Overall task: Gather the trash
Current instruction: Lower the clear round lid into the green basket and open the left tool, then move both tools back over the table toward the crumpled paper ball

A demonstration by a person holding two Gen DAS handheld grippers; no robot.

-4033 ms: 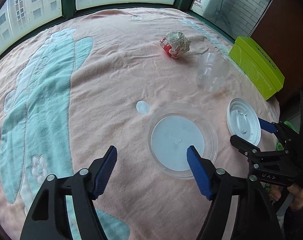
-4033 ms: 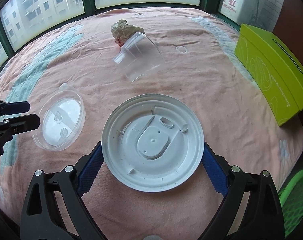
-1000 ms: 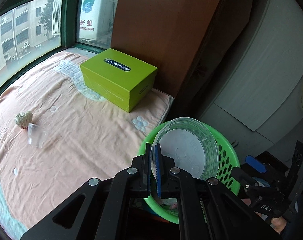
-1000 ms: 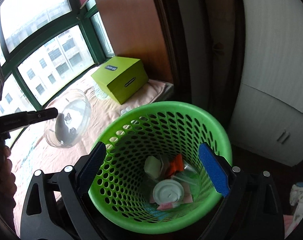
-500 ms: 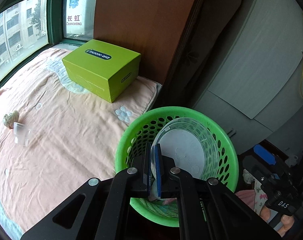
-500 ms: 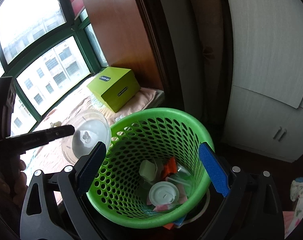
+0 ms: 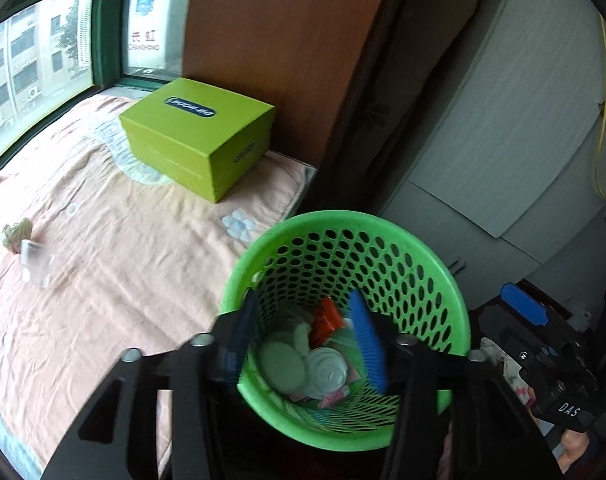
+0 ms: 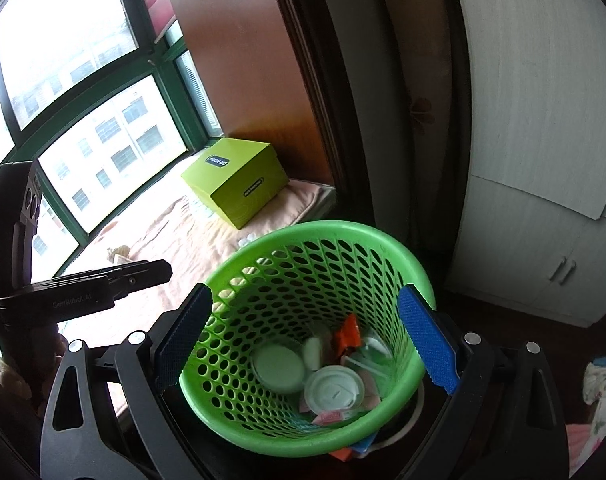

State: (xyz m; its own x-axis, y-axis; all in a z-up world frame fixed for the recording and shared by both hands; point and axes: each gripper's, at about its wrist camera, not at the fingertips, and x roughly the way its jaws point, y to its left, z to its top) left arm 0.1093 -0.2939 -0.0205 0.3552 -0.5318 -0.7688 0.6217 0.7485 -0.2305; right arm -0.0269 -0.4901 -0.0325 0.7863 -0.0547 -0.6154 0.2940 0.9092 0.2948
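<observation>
Your landmark is the green basket (image 7: 345, 248), standing on the floor just off the edge of the pink blanket (image 7: 115, 264). On that blanket, beyond the basket toward the window, sits the lime-green box (image 7: 197, 136). Your right gripper (image 8: 307, 340) hangs over the basket with its jaws spread wide, holding nothing. Your left gripper (image 7: 303, 340) also hovers above it, jaws apart and empty. Inside the basket lie a clear lid (image 8: 278, 366), a white lid (image 8: 333, 390) and an orange wrapper (image 8: 347, 336). Well away from the basket, on the blanket, remain a clear cup (image 7: 37, 266) and, touching it, a crumpled paper wad (image 7: 17, 234).
</observation>
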